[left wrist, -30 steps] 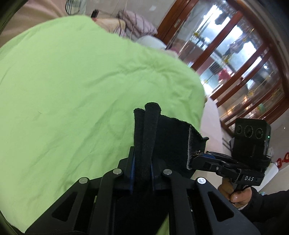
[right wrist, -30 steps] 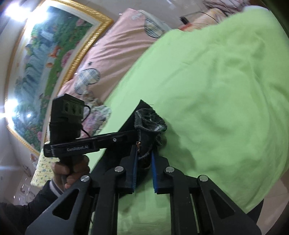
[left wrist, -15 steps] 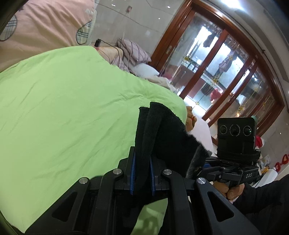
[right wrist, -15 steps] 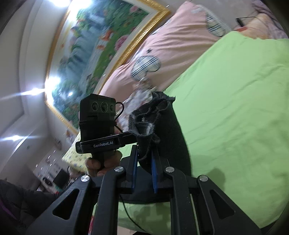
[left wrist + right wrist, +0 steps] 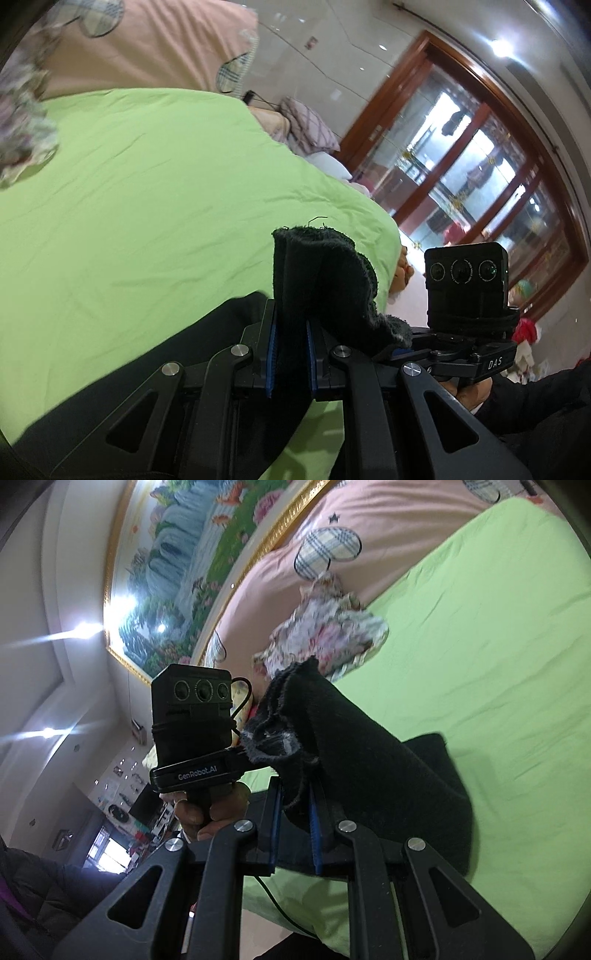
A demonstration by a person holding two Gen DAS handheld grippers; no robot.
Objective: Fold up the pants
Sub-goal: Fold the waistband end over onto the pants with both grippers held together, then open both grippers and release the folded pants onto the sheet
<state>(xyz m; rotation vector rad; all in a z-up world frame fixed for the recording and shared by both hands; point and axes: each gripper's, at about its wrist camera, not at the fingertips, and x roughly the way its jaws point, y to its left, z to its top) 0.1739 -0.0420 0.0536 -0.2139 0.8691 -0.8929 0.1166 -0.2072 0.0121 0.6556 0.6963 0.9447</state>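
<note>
The black pants [image 5: 325, 280] are pinched at one edge by both grippers above a lime-green bed cover [image 5: 147, 221]. In the left wrist view my left gripper [image 5: 290, 325] is shut on a bunched fold of the fabric, and the right gripper [image 5: 402, 345] holds the same edge just to its right. From the right wrist camera, my right gripper [image 5: 297, 801] is shut on the pants [image 5: 369, 749], which drape down to the right onto the green cover [image 5: 480, 664]. The left gripper [image 5: 243, 753], held by a hand, clamps the cloth edge to the left.
Pink pillows [image 5: 369, 524] line the head of the bed, with a floral cloth [image 5: 328, 627] lying on the cover near them. A plaid cushion [image 5: 310, 125] and wood-framed glass doors [image 5: 461, 166] lie beyond the bed's far side. A framed painting [image 5: 192, 561] hangs above.
Both grippers have swung across the bed with the pants edge, lifting slightly and tilting up. The pillows, painting and doors have come into view, and more black cloth trails on the cover.
</note>
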